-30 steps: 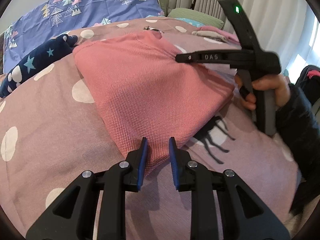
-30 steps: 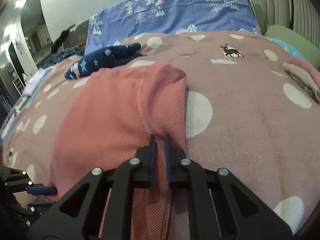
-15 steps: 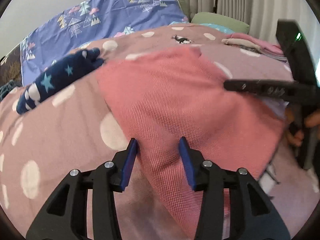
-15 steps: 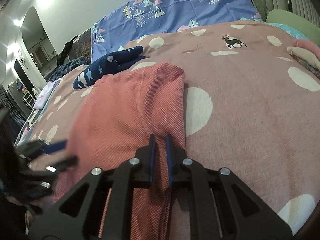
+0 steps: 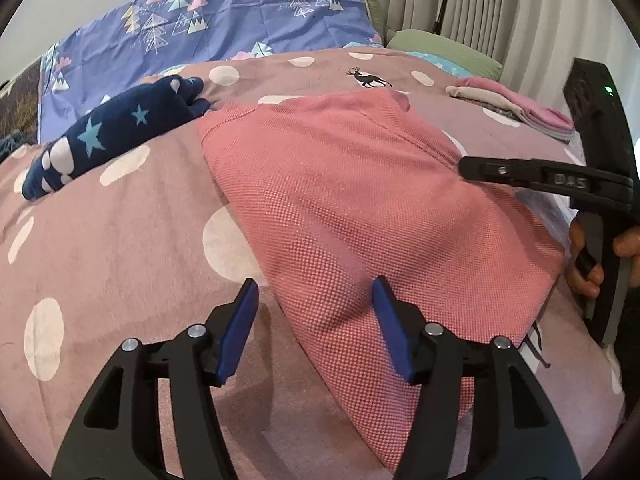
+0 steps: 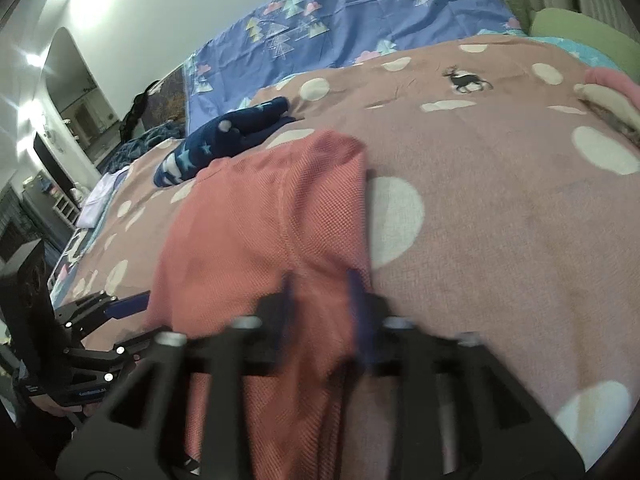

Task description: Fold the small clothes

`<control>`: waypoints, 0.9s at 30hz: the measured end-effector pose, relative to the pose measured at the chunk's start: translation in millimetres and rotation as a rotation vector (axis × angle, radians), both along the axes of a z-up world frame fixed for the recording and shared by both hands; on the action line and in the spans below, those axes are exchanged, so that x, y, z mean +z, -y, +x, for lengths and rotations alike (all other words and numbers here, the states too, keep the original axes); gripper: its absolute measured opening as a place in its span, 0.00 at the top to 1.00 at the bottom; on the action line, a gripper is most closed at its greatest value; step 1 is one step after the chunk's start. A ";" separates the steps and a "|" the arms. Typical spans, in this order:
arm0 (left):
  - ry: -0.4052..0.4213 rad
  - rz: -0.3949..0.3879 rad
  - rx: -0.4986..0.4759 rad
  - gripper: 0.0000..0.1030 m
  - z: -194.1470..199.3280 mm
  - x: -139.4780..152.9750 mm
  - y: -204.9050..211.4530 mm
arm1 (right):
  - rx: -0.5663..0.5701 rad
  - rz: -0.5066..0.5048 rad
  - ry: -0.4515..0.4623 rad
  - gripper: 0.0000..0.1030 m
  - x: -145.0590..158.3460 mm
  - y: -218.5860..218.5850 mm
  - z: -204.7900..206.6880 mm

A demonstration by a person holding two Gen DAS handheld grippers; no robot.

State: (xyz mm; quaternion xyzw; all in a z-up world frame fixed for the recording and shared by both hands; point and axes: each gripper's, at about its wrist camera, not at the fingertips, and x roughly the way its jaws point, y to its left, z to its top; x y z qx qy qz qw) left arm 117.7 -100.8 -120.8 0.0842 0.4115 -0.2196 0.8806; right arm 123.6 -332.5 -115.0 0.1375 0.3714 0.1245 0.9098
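Note:
A coral knit garment [image 5: 360,200] lies folded on the dotted mauve bedspread [image 5: 120,248]. My left gripper [image 5: 316,312] hovers over the garment's near left edge. Its jaws are opening, and that edge lies between the blue pads [image 5: 244,320] without being pinched. At the right of this view a hand holds my right gripper [image 5: 472,168] over the garment's right side. In the right wrist view the right gripper [image 6: 320,296] is blurred and its jaws are opening. The garment [image 6: 260,232] lies loose between them. My left gripper [image 6: 120,308] shows at the far left there.
A navy garment with stars [image 5: 112,132] lies beyond the coral one at the left. A stack of folded clothes [image 5: 516,104] sits at the far right. A blue tree-print cover [image 5: 220,28] and a green pillow [image 5: 440,48] line the head of the bed.
Both grippers have parted their jaws. The right one had pinched a fold of the coral garment and has let it go. The left gripper slid sideways along the garment's near edge.

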 end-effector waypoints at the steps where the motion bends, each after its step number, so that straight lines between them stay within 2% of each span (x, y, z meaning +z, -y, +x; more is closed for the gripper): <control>1: -0.005 -0.007 0.001 0.38 1.1 0.3 -2.0 | 0.002 -0.014 0.000 0.45 1.2 0.4 -0.9; 5: -0.009 -0.006 -0.009 0.36 2.3 -1.1 -1.4 | 0.052 0.043 -0.054 0.46 -5.1 8.8 4.5; 8: -0.016 -0.008 -0.010 0.34 4.3 -1.6 -1.0 | 0.099 0.133 -0.084 0.53 -7.1 15.3 9.4; 10: -0.036 -0.031 -0.013 0.33 7.8 -1.7 -3.5 | 0.187 0.216 -0.097 0.55 -8.4 14.2 12.2; 13: -0.077 -0.075 -0.023 0.31 16.3 -3.1 -7.1 | 0.208 0.157 -0.139 0.59 -14.8 8.5 22.3; 17: -0.115 -0.124 -0.053 0.29 29.7 -5.5 -5.7 | 0.241 0.174 -0.184 0.59 -15.5 6.6 38.2; 20: -0.162 -0.208 -0.057 0.29 50.8 -9.0 -6.3 | 0.279 0.202 -0.216 0.57 -20.5 4.1 62.4; 21: -0.182 -0.255 -0.049 0.31 62.2 -10.8 -8.2 | 0.283 0.234 -0.222 0.57 -22.2 4.9 71.5; 22: -0.194 -0.285 -0.040 0.39 70.9 -12.2 -9.8 | 0.282 0.261 -0.217 0.59 -23.0 6.0 77.9; 23: -0.200 -0.302 -0.030 0.47 76.5 -13.0 -11.0 | 0.272 0.272 -0.210 0.63 -23.4 7.8 81.7; 24: -0.209 -0.320 -0.017 0.62 82.3 -13.7 -12.3 | 0.257 0.280 -0.202 0.71 -23.6 7.2 82.3; 25: -0.223 -0.343 -0.001 0.68 86.8 -13.1 -13.4 | 0.250 0.278 -0.187 0.77 -21.5 6.5 79.6; 27: -0.202 -0.327 0.007 0.72 84.4 -4.8 -8.9 | 0.229 0.247 -0.120 0.81 -9.8 1.2 64.7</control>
